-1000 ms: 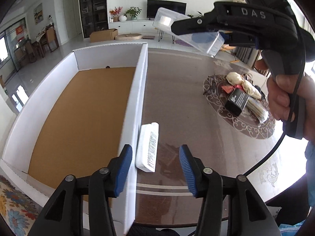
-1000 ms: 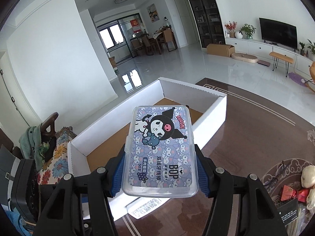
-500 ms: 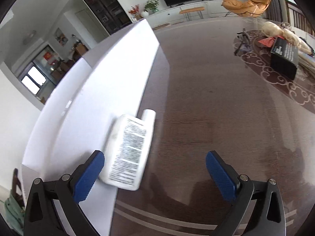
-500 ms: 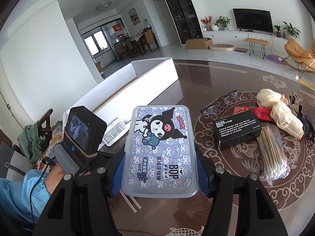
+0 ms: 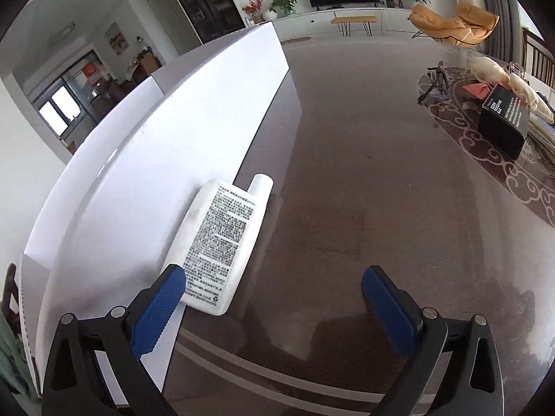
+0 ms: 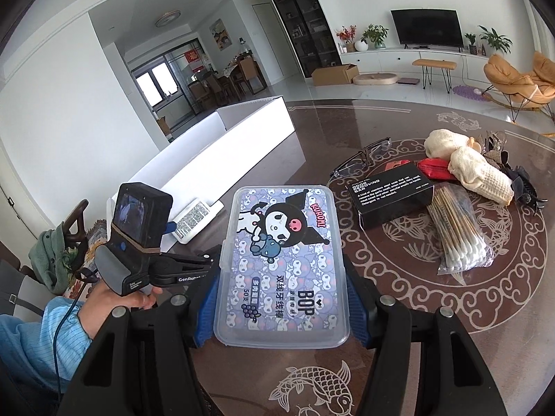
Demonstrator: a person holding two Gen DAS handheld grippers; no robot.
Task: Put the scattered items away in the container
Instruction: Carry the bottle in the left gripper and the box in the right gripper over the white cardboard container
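A flat white bottle (image 5: 222, 246) with small print lies on the dark table, leaning against the outer wall of the white box (image 5: 166, 159). My left gripper (image 5: 274, 308) stands wide open just short of it; the left pad (image 5: 159, 308) is beside the bottle's base and nothing is gripped. My right gripper (image 6: 281, 298) is shut on a clear plastic case (image 6: 281, 260) with a cartoon lid, held above the table. The right wrist view also shows the bottle (image 6: 194, 220), the box (image 6: 242, 131) and the left hand's device.
On the patterned mat lie a black carton (image 6: 392, 196), a bag of cotton swabs (image 6: 458, 239), cream cloth rolls (image 6: 471, 166), a red packet (image 6: 435, 168), glasses (image 6: 360, 159) and a dark hair clip (image 6: 523, 187). Bare tabletop (image 5: 364, 190) separates box and mat.
My left gripper opened wide and dropped down close to the white bottle. My right gripper swung away from over the box toward the mat, still holding the case.
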